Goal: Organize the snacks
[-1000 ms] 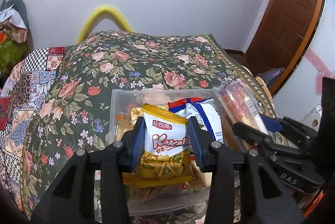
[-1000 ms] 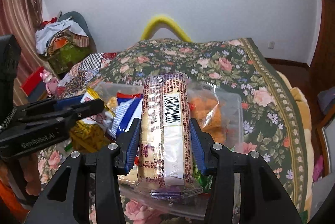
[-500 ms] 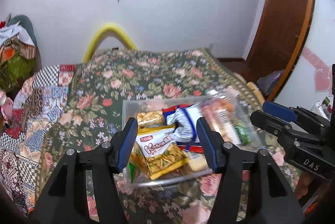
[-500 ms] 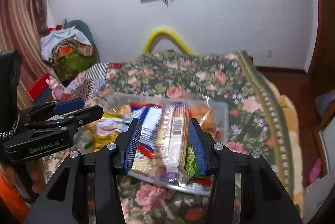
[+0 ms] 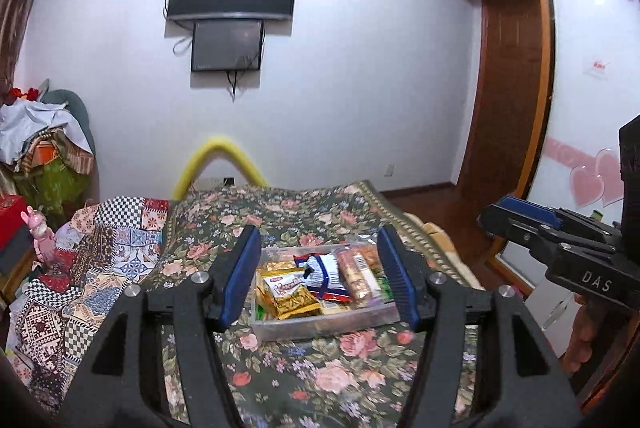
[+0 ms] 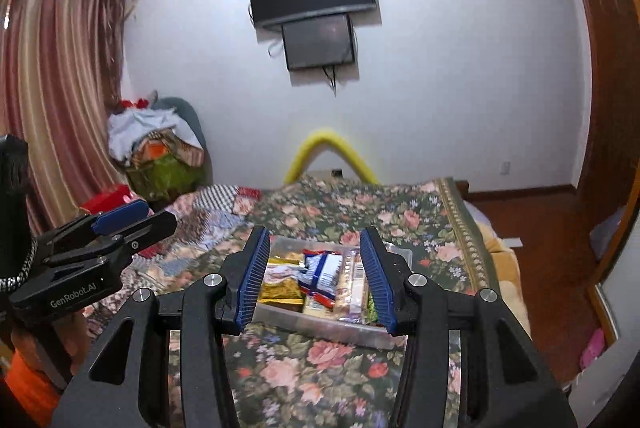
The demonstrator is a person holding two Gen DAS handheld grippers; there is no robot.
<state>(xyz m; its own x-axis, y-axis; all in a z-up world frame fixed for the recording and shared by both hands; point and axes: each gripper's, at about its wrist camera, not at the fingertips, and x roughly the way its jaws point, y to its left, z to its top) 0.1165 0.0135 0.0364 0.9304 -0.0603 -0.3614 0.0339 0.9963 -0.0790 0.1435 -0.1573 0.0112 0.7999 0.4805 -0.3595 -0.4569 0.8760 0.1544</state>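
A clear plastic bin [image 5: 320, 326] full of snack packets sits on the floral bedspread; it also shows in the right wrist view [image 6: 332, 326]. In it lie a yellow chip bag [image 5: 290, 292], a blue and white packet [image 5: 322, 274] and a long cracker pack [image 5: 356, 274]. The same yellow bag [image 6: 282, 282], blue packet [image 6: 324, 274] and cracker pack [image 6: 354, 288] show in the right wrist view. My left gripper [image 5: 318, 280] is open and empty, held back above the bin. My right gripper [image 6: 316, 278] is open and empty, likewise back from the bin.
The floral bedspread [image 5: 320, 380] covers the bed, with a patchwork quilt [image 5: 80, 268] at the left. A yellow curved tube [image 5: 218, 160] stands behind the bed. A cluttered chair [image 6: 160, 148] is at the left wall, wooden wardrobe [image 5: 508, 88] at the right.
Both grippers let go of their packets, the yellow chip bag and the cracker pack, which now lie in the bin. Both grippers opened and pulled back and up.
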